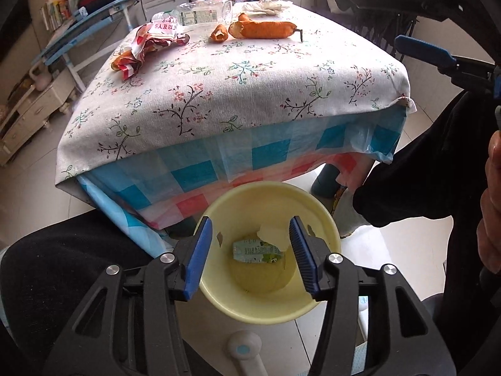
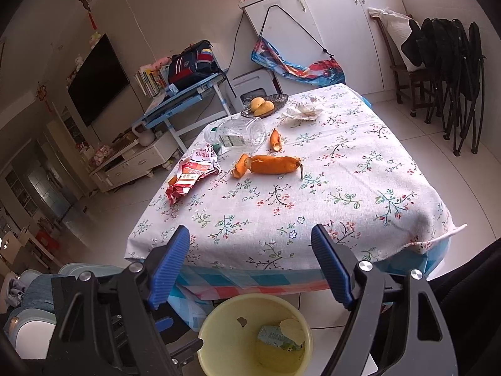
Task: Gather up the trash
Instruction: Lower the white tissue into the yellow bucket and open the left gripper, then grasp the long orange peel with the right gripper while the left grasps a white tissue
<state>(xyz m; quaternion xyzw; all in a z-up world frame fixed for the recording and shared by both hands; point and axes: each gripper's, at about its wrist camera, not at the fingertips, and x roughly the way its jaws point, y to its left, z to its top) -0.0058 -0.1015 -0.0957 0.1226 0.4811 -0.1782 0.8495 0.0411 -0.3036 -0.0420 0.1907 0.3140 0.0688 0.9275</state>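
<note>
Left tongs [image 1: 250, 257] gape empty over yellow bin [image 1: 325, 219] (carton [image 1: 255, 250] inside); right tongs [image 2: 250, 266] wide.

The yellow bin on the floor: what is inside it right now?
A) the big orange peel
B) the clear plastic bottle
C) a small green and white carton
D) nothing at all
C: a small green and white carton lies at the bottom of the yellow bin, while the orange peel and clear bottle are on the table.
</note>
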